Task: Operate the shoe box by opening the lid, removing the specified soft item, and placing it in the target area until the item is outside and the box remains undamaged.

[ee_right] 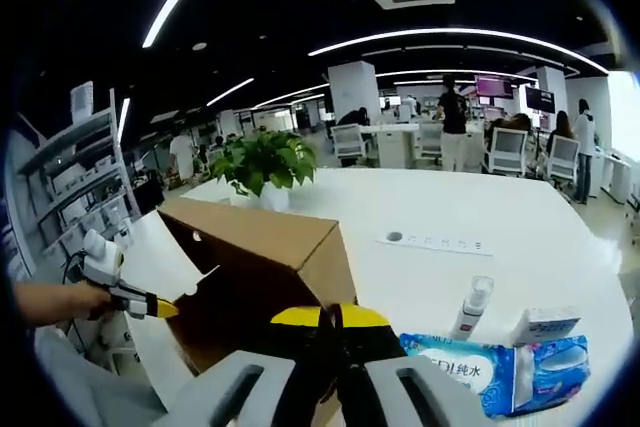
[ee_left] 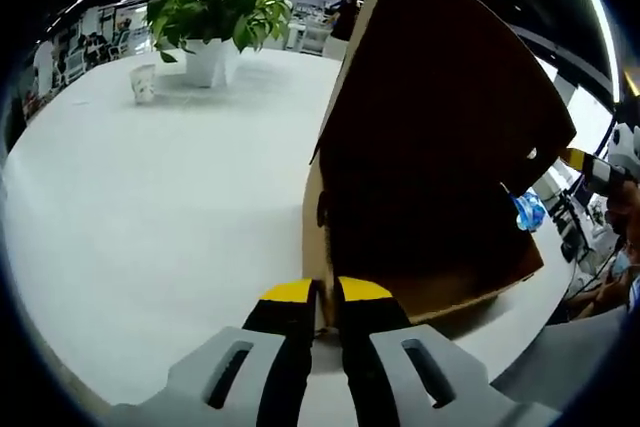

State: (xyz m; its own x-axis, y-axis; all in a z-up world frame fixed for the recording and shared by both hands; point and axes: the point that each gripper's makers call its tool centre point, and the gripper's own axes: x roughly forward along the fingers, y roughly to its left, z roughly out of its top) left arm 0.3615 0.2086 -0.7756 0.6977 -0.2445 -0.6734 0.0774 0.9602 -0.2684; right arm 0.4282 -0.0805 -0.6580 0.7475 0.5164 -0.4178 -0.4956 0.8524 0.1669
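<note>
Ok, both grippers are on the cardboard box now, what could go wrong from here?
The left gripper and the right gripper each seem to pinch a thin edge of the box; pulling them apart could tear or crease the cardboard. The small bottle and the pack of wipes sit close beside the box, so swinging it could knock the bottle over.

Legible markings, right gripper view:

1. Blue wet-wipe pack (ee_right: 495,372), at 5 o'clock on the white table (ee_right: 520,217): white lettering, the Chinese characters "纯水" readable, preceded by Latin letters that look like "EDI" but are not certain.
2. Small white-and-blue packet (ee_right: 545,326), at 4 o'clock: blue print, too small to read.

Left gripper view: nothing readable.
</note>
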